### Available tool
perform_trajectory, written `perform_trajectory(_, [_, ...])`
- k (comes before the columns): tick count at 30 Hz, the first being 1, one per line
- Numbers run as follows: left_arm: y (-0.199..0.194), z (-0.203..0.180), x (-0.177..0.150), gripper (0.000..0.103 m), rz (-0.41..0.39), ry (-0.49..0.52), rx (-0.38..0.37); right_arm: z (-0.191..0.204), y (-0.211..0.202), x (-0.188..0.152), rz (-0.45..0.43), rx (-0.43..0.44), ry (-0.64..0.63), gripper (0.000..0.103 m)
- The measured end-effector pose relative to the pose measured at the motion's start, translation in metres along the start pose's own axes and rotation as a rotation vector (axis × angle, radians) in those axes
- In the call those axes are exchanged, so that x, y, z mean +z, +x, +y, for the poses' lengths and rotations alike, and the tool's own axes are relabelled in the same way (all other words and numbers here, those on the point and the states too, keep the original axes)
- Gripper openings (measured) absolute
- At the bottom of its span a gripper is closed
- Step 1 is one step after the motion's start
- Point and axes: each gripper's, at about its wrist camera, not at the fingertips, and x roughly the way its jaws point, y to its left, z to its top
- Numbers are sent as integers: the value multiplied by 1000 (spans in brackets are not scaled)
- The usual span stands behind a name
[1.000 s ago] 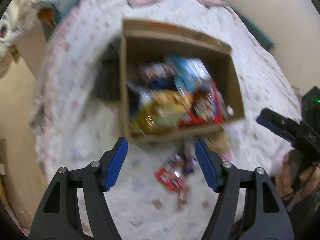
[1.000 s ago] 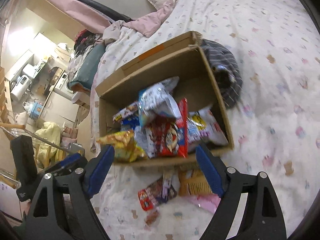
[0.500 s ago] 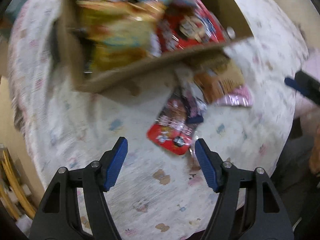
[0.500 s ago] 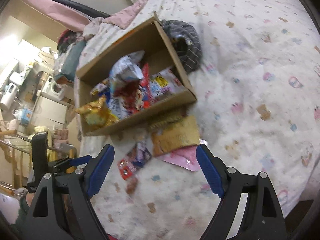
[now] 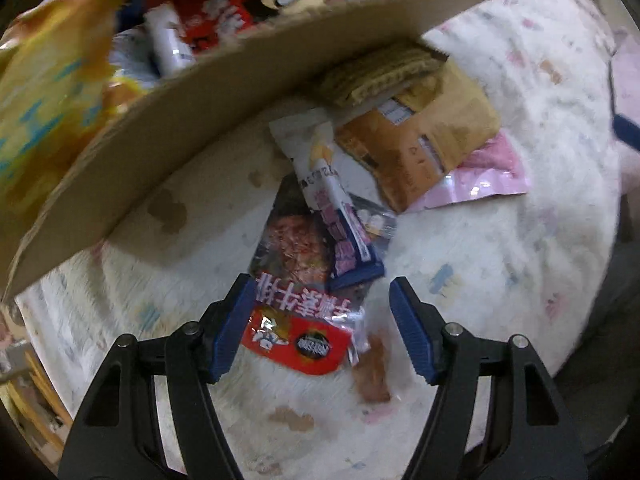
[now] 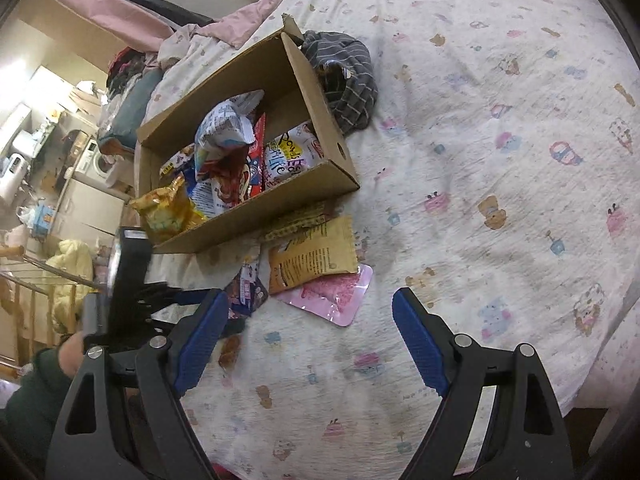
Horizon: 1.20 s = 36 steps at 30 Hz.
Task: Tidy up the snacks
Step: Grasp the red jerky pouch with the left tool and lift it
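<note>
snacks lie loose on the bedspread (image 6: 500, 128) just in front of the cardboard box (image 6: 256, 204), and the one in hand for you is the red packet (image 5: 298, 338), nearest the left gripper (image 5: 322, 300). it lies flat under a white and purple packet (image 5: 340, 208), with a brown packet (image 5: 420, 152) and a pink packet (image 5: 492, 176) just beyond, the brown one overlapping the pink.

you look to be at the pickup step: the box already holds a heap of bags, and these few outside it are what's left. the next move, as i judge it, calls for lowering the left gripper until both pads straddle the red packet's near end, then closing on that end alone so the purple packet on top isn't dragged along.

your left jaws point down and stand partly open; the packet's end lies between them, the left pad close to or touching its edge, and nothing is gripped. your right gripper (image 6: 306, 312) hangs above the bedspread near the pink packet, jaws wide and empty.
</note>
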Motion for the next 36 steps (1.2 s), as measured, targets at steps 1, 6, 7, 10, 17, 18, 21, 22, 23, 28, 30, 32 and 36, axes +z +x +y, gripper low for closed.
perform_trajectory(1, [4,-1,2,66,4,3,12,0,-1,1,-2,4,4,86])
perform_trajectory(6, [11,-1,8,66,8,9,-8,0,1,3,3,9,0,86])
perform_trajectory(7, [12,-1,8,66,9,5,-13,0,2,3,7,14,-1,86])
perform_trajectory(10, [12,-1,5,66,9,20,-3,3,4,3,14,12,-10,86])
perform_trajectory(17, [-5,-1,-7,51,-11,19,-73,8,11,4,25,2,-17,86])
perform_trajectory(18, [-10,-1,-11,49,-20,23,-86,9,11,4,25,2,-18,86])
perform_trajectory(21, [-26,0,-29,45,-37,18,-107,13,14,5,28,6,-25,86])
perform_trajectory(22, [-30,0,-35,45,-39,11,-109,15,15,5,31,9,-27,86])
perform_trajectory(23, [-34,-1,-41,45,-39,9,-113,16,15,5,33,12,-29,86])
perform_trajectory(28, [-71,-4,-72,45,-107,23,-102,13,20,5,46,14,-1,86])
perform_trajectory(30, [-90,-2,-81,45,-145,5,-82,8,23,5,59,25,40,86])
perform_trajectory(32, [-102,-2,-87,45,-181,-28,-51,-3,30,4,99,47,113,86])
perform_trajectory(36, [-113,10,-100,45,-229,-111,-47,-20,52,-2,184,70,229,86])
